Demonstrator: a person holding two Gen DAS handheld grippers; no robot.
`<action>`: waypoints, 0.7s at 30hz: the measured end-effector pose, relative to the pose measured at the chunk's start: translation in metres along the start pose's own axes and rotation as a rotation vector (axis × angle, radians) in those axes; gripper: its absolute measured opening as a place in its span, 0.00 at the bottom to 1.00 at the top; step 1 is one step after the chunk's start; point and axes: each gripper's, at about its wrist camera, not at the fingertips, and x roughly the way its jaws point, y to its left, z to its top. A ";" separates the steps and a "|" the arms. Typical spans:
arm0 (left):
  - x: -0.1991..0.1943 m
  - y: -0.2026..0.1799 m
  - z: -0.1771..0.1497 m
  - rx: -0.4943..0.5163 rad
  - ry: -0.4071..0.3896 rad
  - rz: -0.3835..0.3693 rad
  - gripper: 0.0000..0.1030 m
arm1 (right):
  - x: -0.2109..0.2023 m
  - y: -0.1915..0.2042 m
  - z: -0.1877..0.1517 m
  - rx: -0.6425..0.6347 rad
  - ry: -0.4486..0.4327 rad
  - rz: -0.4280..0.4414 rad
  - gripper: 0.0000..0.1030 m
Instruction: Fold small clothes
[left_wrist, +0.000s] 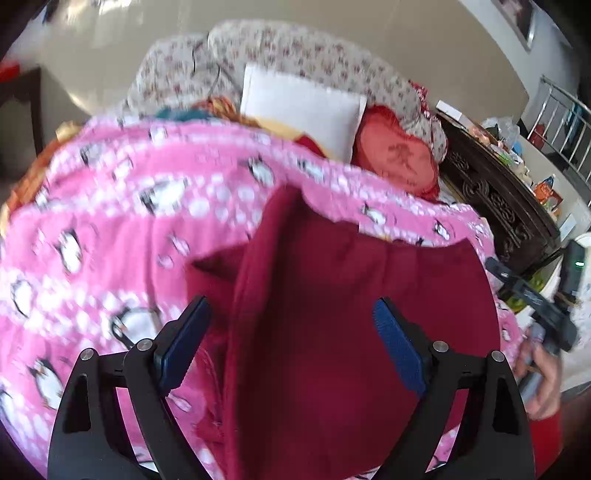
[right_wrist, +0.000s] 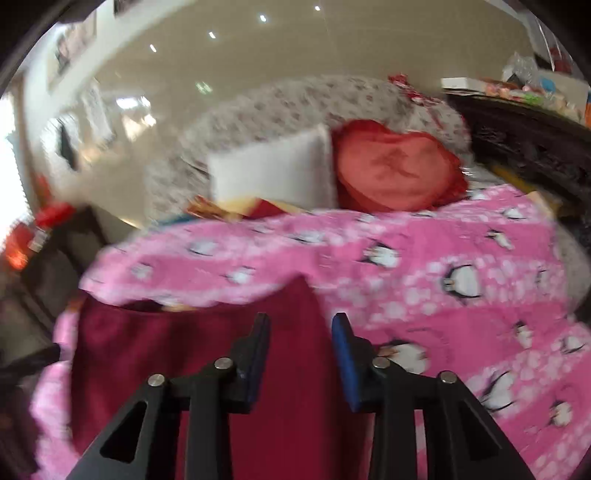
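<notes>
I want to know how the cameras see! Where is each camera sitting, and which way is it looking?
Left wrist: sits on the left gripper, facing forward over the dark red garment on the pink penguin blanket; its open fingers show, plus the person's right hand.
Right wrist: sits on the right gripper, facing the same way; only its open fingers show.
Both share the garment, blanket, white pillow and red heart cushion.

Bright, even indoor daylight. Strong fisheye curvature with dark vignetted corners in both views. Right wrist view: heavy motion blur throughout, overexposed window glare (right_wrist: 9, 177) at the left edge, and small ceiling-light reflections (right_wrist: 212, 35) on the glossy wall. Left wrist view: sharper, though the pink blanket (left_wrist: 110, 229) smears toward the left.
</notes>
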 end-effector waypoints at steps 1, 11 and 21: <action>-0.001 -0.003 0.002 0.018 -0.014 0.012 0.87 | -0.001 0.008 -0.001 -0.002 0.008 0.049 0.33; 0.067 0.016 0.020 -0.056 0.064 0.113 0.87 | 0.081 0.023 -0.003 -0.047 0.171 -0.064 0.33; 0.064 0.020 0.015 -0.080 0.044 0.111 0.87 | 0.073 0.014 -0.005 -0.057 0.178 -0.038 0.34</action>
